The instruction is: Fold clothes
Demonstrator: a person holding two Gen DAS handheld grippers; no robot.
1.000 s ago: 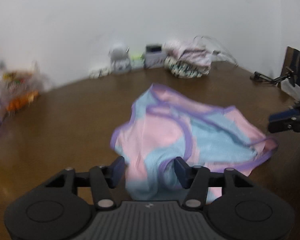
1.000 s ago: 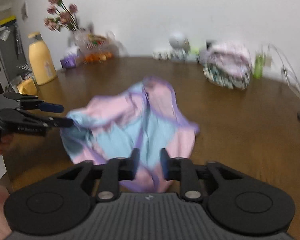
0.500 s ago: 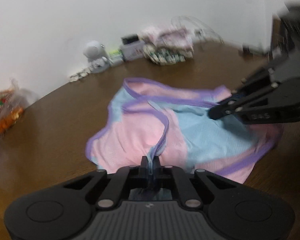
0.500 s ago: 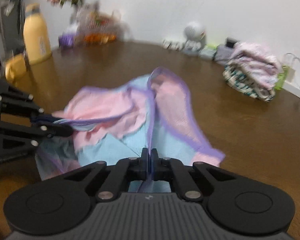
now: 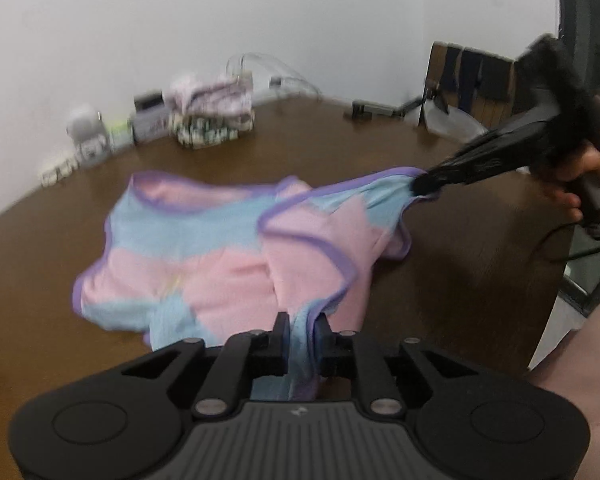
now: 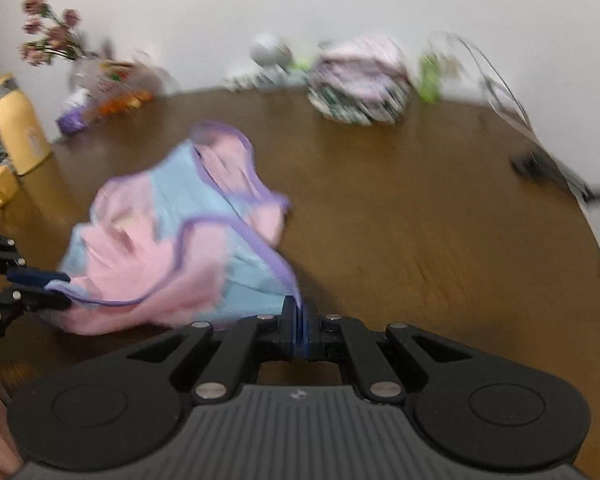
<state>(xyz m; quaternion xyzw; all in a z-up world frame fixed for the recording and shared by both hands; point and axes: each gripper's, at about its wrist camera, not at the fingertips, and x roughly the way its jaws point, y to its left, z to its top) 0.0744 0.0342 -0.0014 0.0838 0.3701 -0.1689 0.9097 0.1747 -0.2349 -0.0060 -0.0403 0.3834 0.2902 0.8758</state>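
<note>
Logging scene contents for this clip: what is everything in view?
garment: one, pink and blue, purple trim, mid-table, bunched
table: one, brown wood
folded clothes: one pile, far edge
bottle: one, yellow, far left
flowers: one bunch, pink, by wall
left gripper: black, jaws opening, garment edge between them
right gripper: black, shut on garment edge
hand: one, holding right gripper

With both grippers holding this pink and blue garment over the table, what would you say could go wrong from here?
1. The left gripper has its jaws opening around a bunched fold of the garment, so that corner may slip out.
2. The right gripper pinches only the thin purple hem; a pull might free it.
3. The cloth is crumpled, so a fold may trap creases.
</note>
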